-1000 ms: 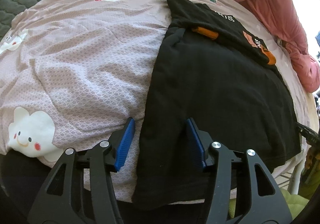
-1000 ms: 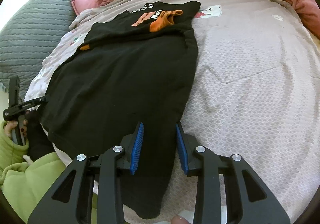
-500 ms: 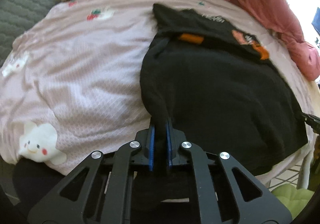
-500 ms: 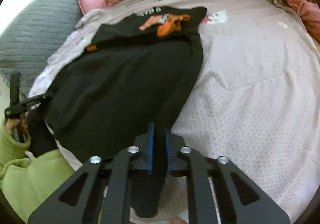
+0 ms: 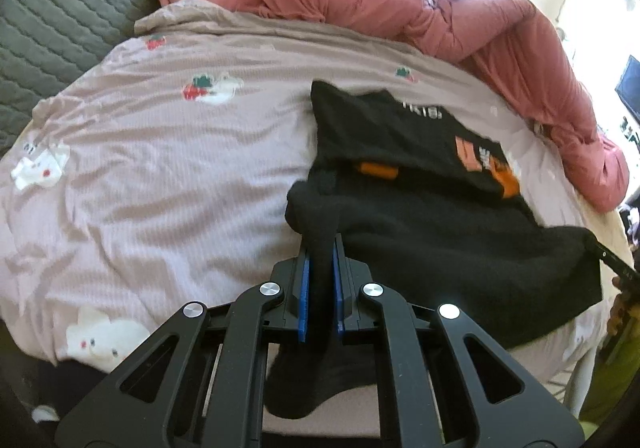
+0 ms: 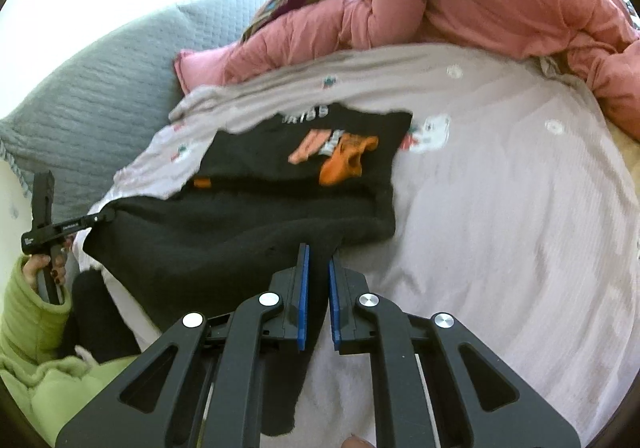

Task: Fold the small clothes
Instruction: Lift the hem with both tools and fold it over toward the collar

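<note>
A black garment (image 5: 440, 224) with orange trim and a printed front lies on a pale pink bedsheet (image 5: 160, 176). Its near hem is lifted off the sheet. My left gripper (image 5: 320, 248) is shut on the hem's left corner, and black cloth hangs down between its blue pads. In the right wrist view the same black garment (image 6: 224, 244) stretches leftward, and my right gripper (image 6: 318, 254) is shut on the hem's right corner. The left gripper (image 6: 108, 217) shows there too, at the far left, pinching the other corner in a hand with a green sleeve (image 6: 24, 324).
A bunched pink duvet (image 5: 460, 24) lies along the far side of the bed and down its right edge. A grey quilted headboard (image 5: 60, 8) rises at the far left. Bare sheet (image 6: 500, 228) spreads to the right of the garment.
Both grippers went from open around the hem to shut on it. Both then rose, lifting the near edge of the garment off the sheet and drawing it toward the far end.
</note>
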Tool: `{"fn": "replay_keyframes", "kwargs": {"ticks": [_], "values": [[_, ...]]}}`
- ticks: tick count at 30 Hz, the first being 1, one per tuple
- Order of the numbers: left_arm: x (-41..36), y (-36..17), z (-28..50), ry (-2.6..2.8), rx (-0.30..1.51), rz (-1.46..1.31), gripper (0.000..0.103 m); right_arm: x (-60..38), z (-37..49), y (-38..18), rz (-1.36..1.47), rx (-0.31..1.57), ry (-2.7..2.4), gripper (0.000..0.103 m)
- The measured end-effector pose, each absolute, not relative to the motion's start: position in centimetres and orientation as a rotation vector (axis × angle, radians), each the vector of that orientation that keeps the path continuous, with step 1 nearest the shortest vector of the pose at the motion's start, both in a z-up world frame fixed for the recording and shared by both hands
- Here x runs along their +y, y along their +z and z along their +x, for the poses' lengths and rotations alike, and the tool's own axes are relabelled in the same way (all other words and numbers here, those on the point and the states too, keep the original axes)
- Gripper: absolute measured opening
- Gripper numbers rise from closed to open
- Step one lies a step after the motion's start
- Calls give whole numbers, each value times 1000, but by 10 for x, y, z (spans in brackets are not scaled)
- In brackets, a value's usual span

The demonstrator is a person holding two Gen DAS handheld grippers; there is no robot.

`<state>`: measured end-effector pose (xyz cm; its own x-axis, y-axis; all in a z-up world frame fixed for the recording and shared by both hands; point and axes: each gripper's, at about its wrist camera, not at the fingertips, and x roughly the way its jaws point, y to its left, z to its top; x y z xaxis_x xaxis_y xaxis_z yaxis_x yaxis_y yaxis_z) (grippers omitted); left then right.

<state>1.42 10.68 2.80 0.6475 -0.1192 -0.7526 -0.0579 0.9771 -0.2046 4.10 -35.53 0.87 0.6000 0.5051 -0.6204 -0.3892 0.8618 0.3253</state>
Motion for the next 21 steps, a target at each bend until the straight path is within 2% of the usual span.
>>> {"fn": "replay_keyframes", "kwargs": {"ticks": [11,21], "values": [[105,52,78,-10,840,-220,3,-353,92,33,194,677,485,8],[103,41,153,-1,879,-242,4,-349,152,26,193,699,415,8]]}}
